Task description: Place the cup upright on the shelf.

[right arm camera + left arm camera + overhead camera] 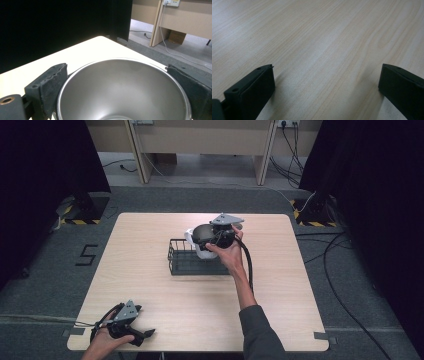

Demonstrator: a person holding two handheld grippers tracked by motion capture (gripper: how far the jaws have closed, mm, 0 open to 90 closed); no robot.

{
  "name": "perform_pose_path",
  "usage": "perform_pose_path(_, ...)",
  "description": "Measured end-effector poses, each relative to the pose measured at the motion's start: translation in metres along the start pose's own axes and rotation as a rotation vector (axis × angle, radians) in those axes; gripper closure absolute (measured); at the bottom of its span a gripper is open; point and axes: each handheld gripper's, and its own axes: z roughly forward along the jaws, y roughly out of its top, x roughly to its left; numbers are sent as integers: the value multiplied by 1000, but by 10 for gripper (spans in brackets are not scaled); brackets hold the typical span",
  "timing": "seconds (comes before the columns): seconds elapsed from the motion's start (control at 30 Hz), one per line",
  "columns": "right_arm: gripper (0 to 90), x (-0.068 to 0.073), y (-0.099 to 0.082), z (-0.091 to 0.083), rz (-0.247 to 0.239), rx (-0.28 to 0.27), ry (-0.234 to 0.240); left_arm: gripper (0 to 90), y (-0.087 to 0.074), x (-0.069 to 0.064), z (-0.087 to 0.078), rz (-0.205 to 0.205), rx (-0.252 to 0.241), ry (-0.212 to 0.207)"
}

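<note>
Left claw (148,334) spread wide, low; right claw (117,82) extended forward, spread.

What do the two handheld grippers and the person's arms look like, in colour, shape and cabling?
Both are black. The left gripper and the right gripper each carry a grey three-cornered plate on top and trail a black cable. Each claw has two flat black jaws with small screw holes. The right forearm wears a dark grey sleeve.

Bowl (123,90) over basket (180,262), mid table (150,285); left tool (145,335) near-left edge.
</note>
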Motion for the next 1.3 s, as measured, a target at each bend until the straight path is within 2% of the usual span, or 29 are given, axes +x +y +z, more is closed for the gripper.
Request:
perform_pose_path(0.33,60,-4,-12,1,25,22,-3,0,0,0,0,-2,0,-1)
perform_pose_path(0.5,59,-5,-21,4,20,80,-16,0,0,0,0,-2,-1,0)
perform_pose_path(0.57,57,-5,-24,4,37,63,-15,0,0,0,0,-2,-2,0)
perform_pose_path(0.8,58,-3,-21,4,10,86,-31,0,0,0,0,-2,-2,0)
perform_pose_path(1.0,57,-2,-20,4,-7,80,-46,0,0,0,0,-2,0,0)
perform_pose_path(1.07,55,-1,-19,4,-20,72,-55,0,0,0,0,0,2,0)
perform_pose_path(1.13,61,1,-17,2,-32,40,-74,0,0,0,0,-1,0,-1)
perform_pose_path(1.2,195,2,-12,-2,7,-33,-51,0,0,0,0,0,0,0)
perform_pose_path(1.23,172,2,-9,-4,23,-55,-41,0,0,0,0,0,-1,1)
perform_pose_path(1.27,109,3,-6,-6,26,-62,-42,0,0,0,0,0,-1,2)
perform_pose_path(1.3,109,4,-3,-8,28,-62,-52,0,0,0,0,0,-1,1)
